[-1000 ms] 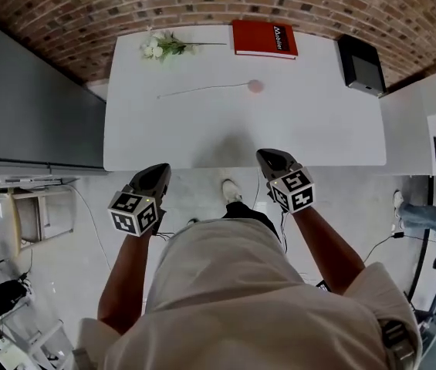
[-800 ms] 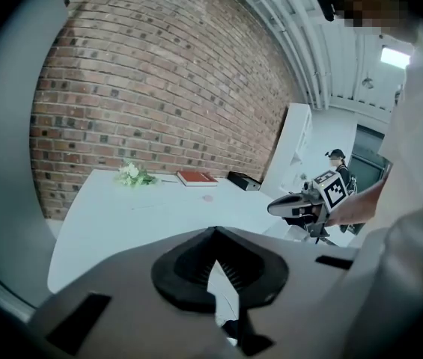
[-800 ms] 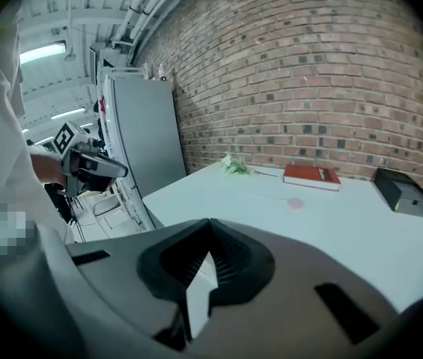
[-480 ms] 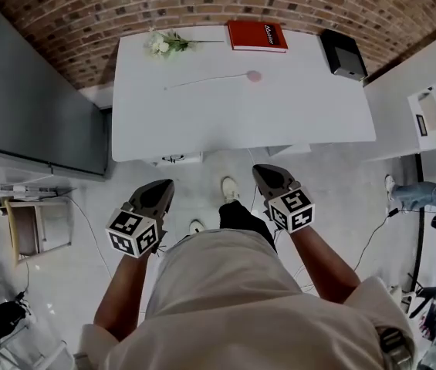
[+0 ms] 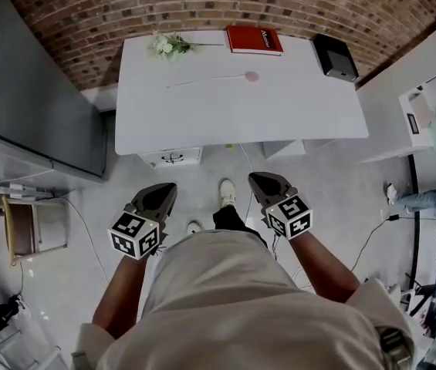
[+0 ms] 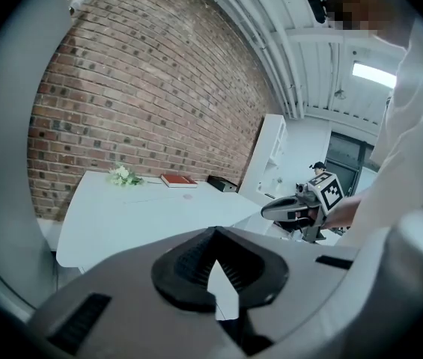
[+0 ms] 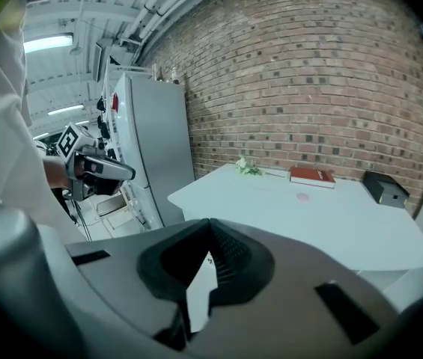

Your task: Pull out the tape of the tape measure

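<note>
Over the pale floor in front of the white rectangular bench (image 5: 310, 122), the head view shows the left gripper (image 5: 161, 193) and the right gripper (image 5: 261, 180) held side by side, both well apart from the bench's near edge. The small round pink tape measure (image 5: 251, 76) lies toward the far side of the bench, and a thin pale line runs from it leftward across the top. Behind it lie a red book (image 5: 255, 39), a spray of white flowers (image 5: 167, 45) and a black box (image 5: 335, 56).

In the left gripper view, the fingers (image 6: 185, 264) are pressed together with nothing between them. The tape measure (image 6: 189, 197) is a faint pink spot far off on the bench, just in front of the book. The right gripper (image 6: 267, 210) shows at the right.

In the right gripper view, the fingers (image 7: 230, 256) are likewise closed and empty. The tape measure (image 7: 302, 197) sits on the bench well beyond them, and the left gripper (image 7: 129, 174) shows at the left, before a tall grey cabinet (image 7: 159, 155).
</note>
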A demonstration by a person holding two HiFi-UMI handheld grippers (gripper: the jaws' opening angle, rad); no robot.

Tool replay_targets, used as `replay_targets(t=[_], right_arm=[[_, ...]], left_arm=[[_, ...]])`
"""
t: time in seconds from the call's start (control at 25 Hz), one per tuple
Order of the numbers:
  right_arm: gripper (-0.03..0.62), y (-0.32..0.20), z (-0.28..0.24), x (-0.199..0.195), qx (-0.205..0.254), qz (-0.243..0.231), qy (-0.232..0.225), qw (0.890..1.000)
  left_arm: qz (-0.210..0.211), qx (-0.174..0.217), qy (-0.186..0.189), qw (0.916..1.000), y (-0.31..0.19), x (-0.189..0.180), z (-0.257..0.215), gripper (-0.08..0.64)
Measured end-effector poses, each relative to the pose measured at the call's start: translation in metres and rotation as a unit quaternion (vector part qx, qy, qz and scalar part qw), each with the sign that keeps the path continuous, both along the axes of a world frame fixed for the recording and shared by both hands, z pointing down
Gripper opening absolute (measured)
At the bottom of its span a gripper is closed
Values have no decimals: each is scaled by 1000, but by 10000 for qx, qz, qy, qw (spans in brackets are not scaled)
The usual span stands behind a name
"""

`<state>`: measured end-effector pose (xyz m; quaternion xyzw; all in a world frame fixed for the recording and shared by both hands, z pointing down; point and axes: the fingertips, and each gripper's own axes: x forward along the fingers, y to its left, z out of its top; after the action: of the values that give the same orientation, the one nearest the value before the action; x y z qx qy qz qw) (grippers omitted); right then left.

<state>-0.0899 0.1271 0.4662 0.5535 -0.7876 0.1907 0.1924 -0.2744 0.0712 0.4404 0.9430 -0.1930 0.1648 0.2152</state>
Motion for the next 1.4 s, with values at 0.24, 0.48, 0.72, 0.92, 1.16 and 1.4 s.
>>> replay_targets(t=[0.24, 0.48, 0.72, 0.92, 1.16, 1.4], right_arm=[[3, 12, -3, -10, 18, -61, 16, 10000], [3, 16, -6, -20, 91, -169, 35, 9998], [3, 20, -7, -26, 94, -220, 73, 9997], [3, 23, -8, -28, 95, -209, 101, 9997], [3, 25, -8, -28, 115, -187, 112, 9997], [3, 23, -9, -30, 121, -216, 129, 9996]], left_arm=[[-50, 31, 53, 10000, 11, -7, -4, -5], [-165, 62, 62, 9998, 16, -20, -6, -5], [-244, 44, 88, 9997, 22, -29, -3, -5], [-201, 23, 103, 9997, 24, -30, -2, -5], [-158, 28, 127, 9998, 24, -29, -3, -5], [-103, 43, 107, 9999, 23, -28, -3, -5]])
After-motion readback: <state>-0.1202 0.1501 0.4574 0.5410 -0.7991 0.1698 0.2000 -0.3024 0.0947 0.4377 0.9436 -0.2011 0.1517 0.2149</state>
